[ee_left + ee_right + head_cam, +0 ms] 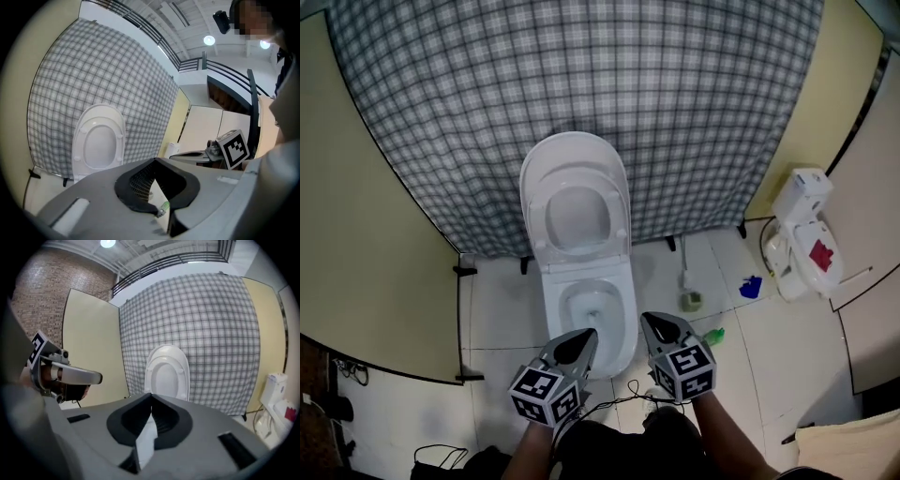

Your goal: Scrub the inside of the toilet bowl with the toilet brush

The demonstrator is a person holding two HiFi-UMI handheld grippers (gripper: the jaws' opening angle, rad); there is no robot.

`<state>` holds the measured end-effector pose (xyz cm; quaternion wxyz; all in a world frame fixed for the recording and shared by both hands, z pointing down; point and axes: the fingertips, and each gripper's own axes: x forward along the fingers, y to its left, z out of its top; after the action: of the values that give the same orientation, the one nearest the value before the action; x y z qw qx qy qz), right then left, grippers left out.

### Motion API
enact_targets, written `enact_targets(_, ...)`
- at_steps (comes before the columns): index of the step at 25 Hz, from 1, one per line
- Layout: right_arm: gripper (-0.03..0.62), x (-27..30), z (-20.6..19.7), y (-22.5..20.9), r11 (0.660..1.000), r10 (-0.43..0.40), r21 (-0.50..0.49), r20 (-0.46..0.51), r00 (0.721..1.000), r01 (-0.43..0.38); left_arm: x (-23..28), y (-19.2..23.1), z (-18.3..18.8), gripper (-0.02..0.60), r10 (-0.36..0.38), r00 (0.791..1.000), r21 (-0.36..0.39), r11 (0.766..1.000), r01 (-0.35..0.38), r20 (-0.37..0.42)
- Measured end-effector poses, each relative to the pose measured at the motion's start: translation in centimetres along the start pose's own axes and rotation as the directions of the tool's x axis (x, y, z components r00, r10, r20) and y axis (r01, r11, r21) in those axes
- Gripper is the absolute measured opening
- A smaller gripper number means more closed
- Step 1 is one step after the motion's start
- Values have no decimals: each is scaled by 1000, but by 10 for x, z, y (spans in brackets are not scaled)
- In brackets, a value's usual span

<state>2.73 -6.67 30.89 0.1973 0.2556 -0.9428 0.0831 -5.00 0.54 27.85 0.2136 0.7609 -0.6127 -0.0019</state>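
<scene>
A white toilet stands against the checked curtain, lid and seat (575, 202) raised and the bowl (592, 307) open below. The raised lid (98, 140) fills the left gripper view's left, and the lid (166, 373) sits mid-frame in the right gripper view. A toilet brush (685, 279) with a white handle stands in a greenish holder on the floor, right of the bowl. My left gripper (584, 339) and right gripper (657, 325) hover side by side above the bowl's front rim. Both are shut and hold nothing; the left jaws (154, 161) and right jaws (151, 395) meet at their tips.
A second white toilet (804, 234) with a red mark stands at the right wall. A blue object (750, 287) and a green object (713, 335) lie on the tiles near the brush. Yellow partitions (366, 234) close both sides. Cables (614, 403) trail at my feet.
</scene>
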Motion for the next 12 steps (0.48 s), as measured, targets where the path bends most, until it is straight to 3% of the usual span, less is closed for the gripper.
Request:
enact_targets(5,16,-25,57,28,996,86,26,123,989,-90,-20,-13,51,6,14,997,86,996,-21,79)
enact_targets(8,17,-38,92,41,980,188,29,217,958,-199,-26,-20,70,7,9,994,120,993,-22,107)
enact_targets(12,17,-53,133,50,964,243,30,307,920,-264,-37,-23,91,6,2,990,129,991,-20,139)
